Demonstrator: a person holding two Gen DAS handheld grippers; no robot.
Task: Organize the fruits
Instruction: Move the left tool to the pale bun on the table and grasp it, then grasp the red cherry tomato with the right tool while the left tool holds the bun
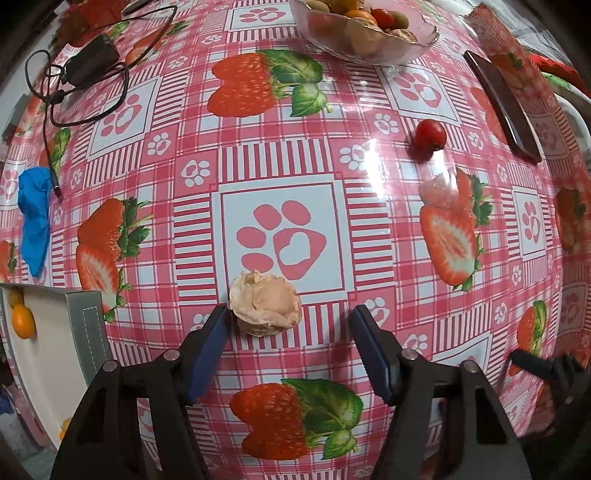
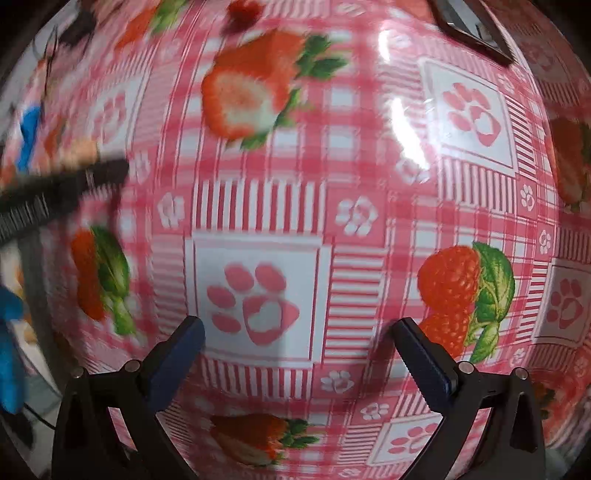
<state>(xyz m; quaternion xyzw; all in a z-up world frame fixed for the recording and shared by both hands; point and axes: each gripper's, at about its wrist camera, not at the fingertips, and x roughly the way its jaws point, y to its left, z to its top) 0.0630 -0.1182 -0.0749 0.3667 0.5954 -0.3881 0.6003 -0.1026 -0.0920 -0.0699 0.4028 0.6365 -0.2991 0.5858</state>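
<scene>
In the left wrist view a pale beige walnut-like fruit (image 1: 265, 307) lies on the strawberry-print tablecloth, just ahead of my left gripper (image 1: 290, 321), nearer its left finger. The left gripper is open and empty. A small red fruit (image 1: 430, 135) lies farther off to the right. A glass bowl (image 1: 369, 35) with several mixed fruits stands at the far edge. A white tray (image 1: 51, 332) at the lower left holds small orange fruits (image 1: 23, 321). My right gripper (image 2: 297, 328) is open and empty over bare tablecloth; that view is blurred.
A dark phone (image 1: 500, 107) lies at the right, a black adapter with cables (image 1: 92, 62) at the far left, and a blue glove (image 1: 35, 218) at the left edge. The left gripper shows as a dark blur in the right wrist view (image 2: 66, 188).
</scene>
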